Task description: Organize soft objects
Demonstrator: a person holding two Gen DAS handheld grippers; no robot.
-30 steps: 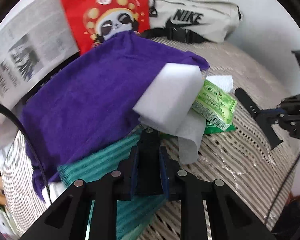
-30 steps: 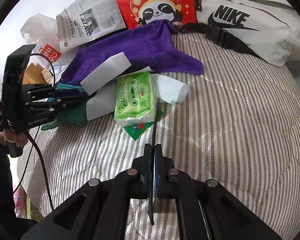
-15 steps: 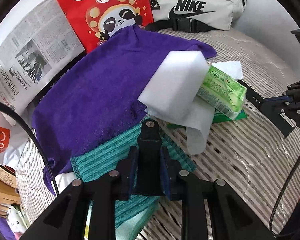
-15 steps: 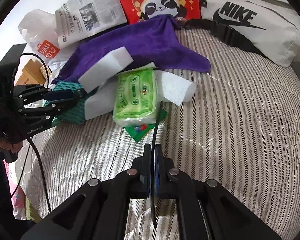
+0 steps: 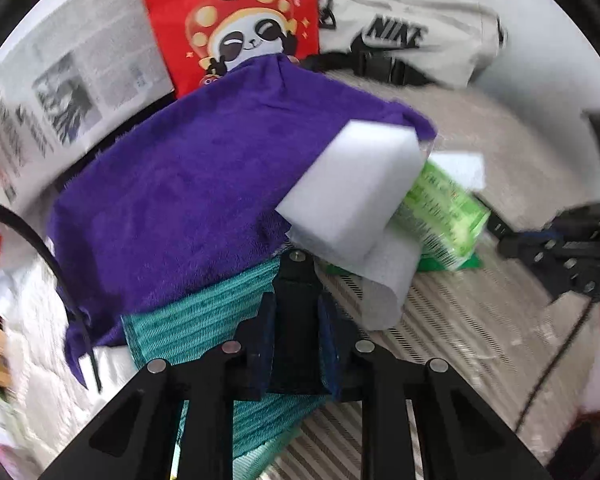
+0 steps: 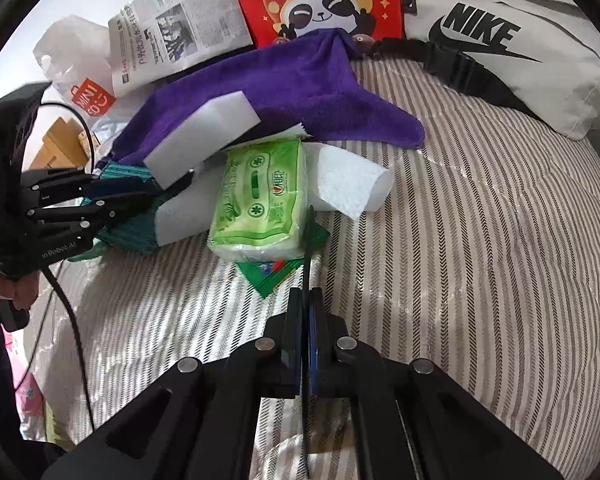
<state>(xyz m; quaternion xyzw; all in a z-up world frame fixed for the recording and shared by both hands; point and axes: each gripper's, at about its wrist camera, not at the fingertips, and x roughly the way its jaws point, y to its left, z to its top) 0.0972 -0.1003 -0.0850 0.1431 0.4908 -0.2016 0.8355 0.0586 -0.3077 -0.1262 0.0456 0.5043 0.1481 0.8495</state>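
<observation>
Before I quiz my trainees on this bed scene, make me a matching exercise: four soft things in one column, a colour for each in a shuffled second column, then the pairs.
Things:
1. towel
2. sponge block
3. tissue pack
4. ribbed cloth

Colours:
A. light green
B. teal
C. purple
D. white

Pairs: 1-C, 2-D, 3-A, 4-B
</observation>
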